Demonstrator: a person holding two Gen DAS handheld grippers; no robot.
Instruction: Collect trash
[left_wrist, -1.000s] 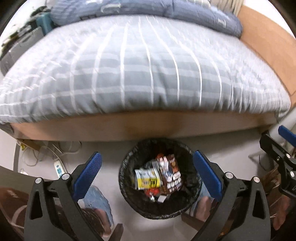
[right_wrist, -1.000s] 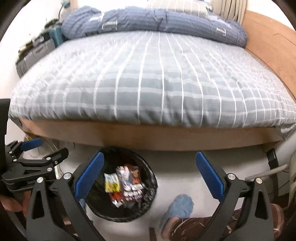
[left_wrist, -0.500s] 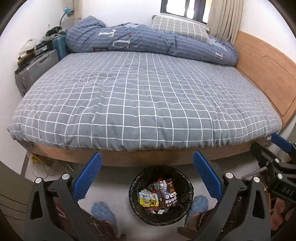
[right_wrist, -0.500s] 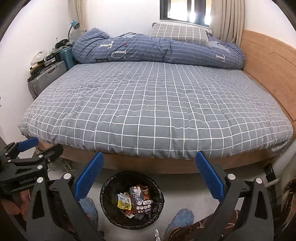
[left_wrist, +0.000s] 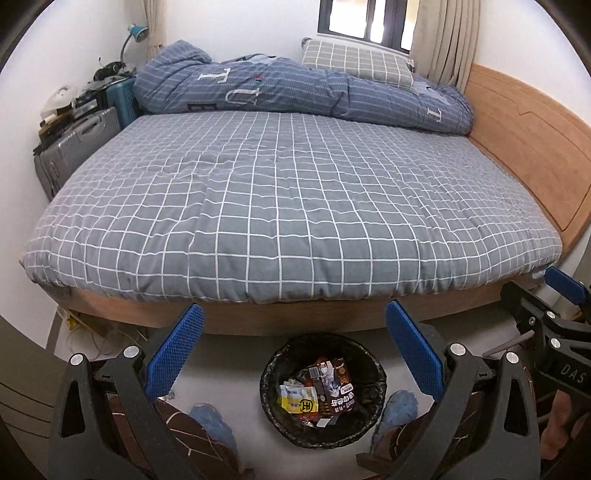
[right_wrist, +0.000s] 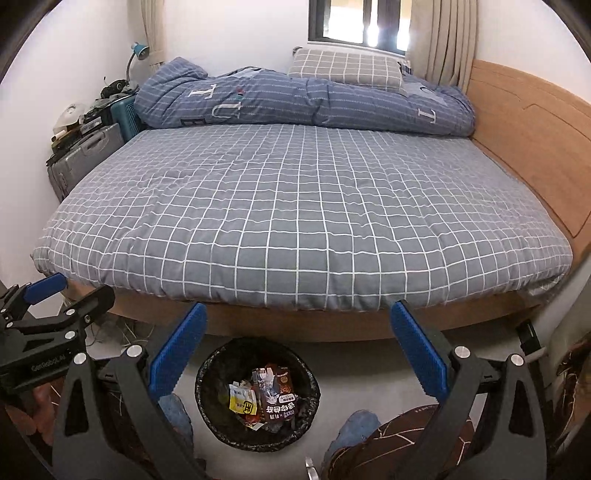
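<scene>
The trash is a little pile of crinkly snack wrappers, and it sits inside one round black bin with a black bag liner. The bin stands on the pale floor, just in front of the wooden bed frame, between my two blue slippers.

I think the wrappers are very light, thin and soft. They would bend and slide if I pinched them, so I would grab one by a flat edge or corner. One yellow packet and one dark brown packet are easy to pick out. There are more bits under them, but I cannot count them all. If I had to lift the bin, I would take the rim, and I guess it is light too.

My left gripper hangs above the bin with its two blue pads wide apart and nothing in it. My right gripper is the same, fingers spread and empty.

Farther out there is one big bed with a grey checked cover. I see no trash on it. On the far side lie one dark blue rolled quilt and one grey checked pillow. One grey suitcase stands at the left of the bed.
</scene>
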